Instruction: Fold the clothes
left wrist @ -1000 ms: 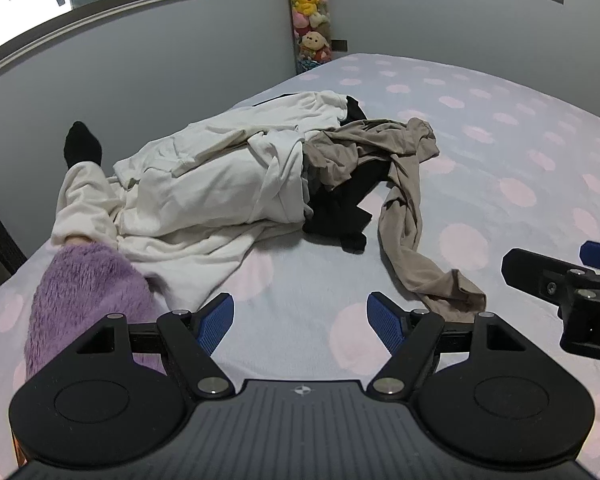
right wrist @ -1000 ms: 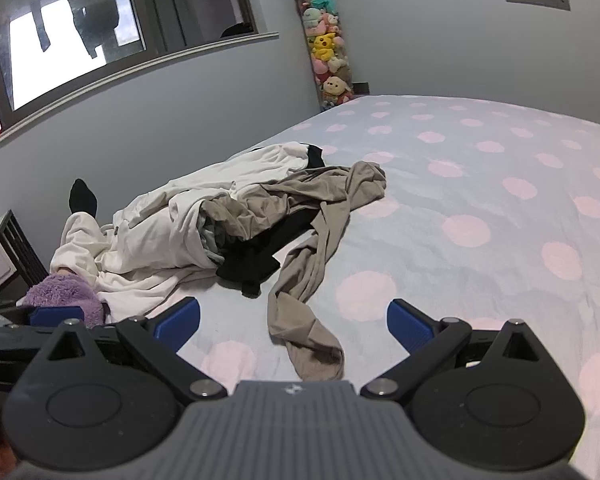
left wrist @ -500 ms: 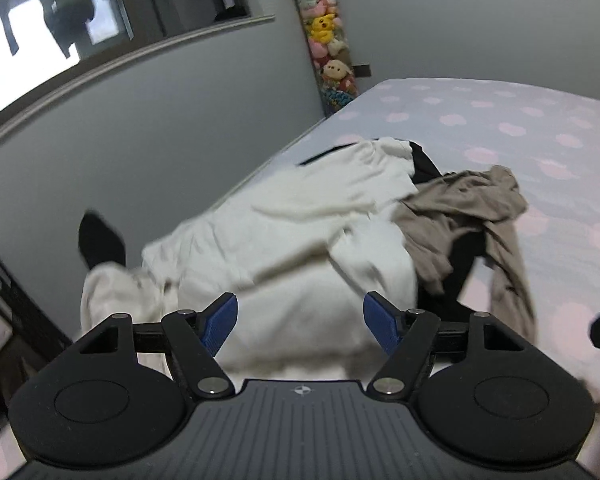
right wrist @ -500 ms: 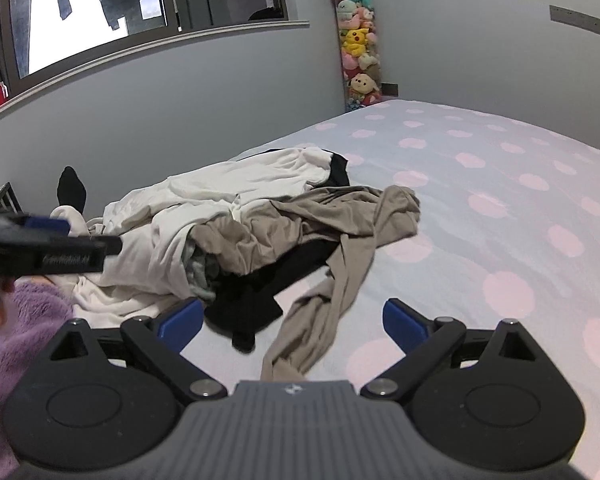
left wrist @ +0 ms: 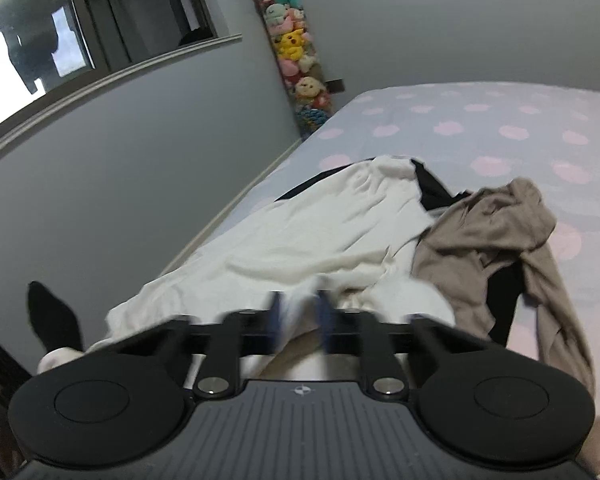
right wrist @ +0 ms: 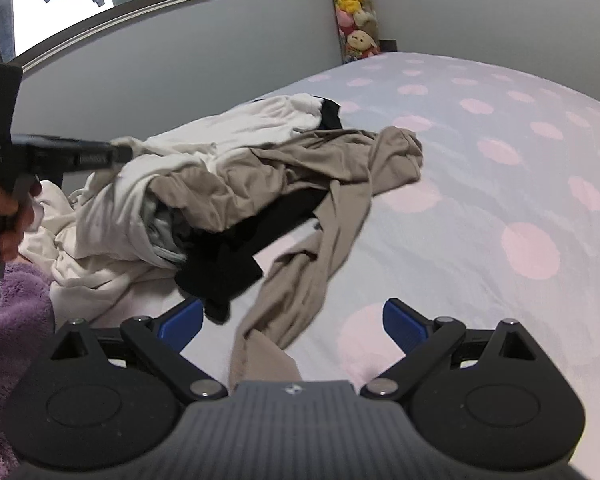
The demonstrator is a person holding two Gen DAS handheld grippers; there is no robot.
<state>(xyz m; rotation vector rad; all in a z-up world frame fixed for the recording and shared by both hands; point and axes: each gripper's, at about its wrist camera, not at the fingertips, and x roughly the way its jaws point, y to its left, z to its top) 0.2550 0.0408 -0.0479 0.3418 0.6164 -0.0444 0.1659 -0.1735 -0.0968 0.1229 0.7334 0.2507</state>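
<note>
Left tongs (left wrist: 299, 312) pinched nearly shut on crumpled white cotton garment (left wrist: 320, 232), right tongs (right wrist: 292, 318) wide open & empty: lift slow w/ left so beige top (right wrist: 300, 176) slides off.

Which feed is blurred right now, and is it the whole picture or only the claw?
Left wrist view: only the left claw is motion-smeared, its blue pads streaked over the white garment; wall lines bow from fisheye. Right wrist view: right claw is sharp, the pile slightly soft.
</note>
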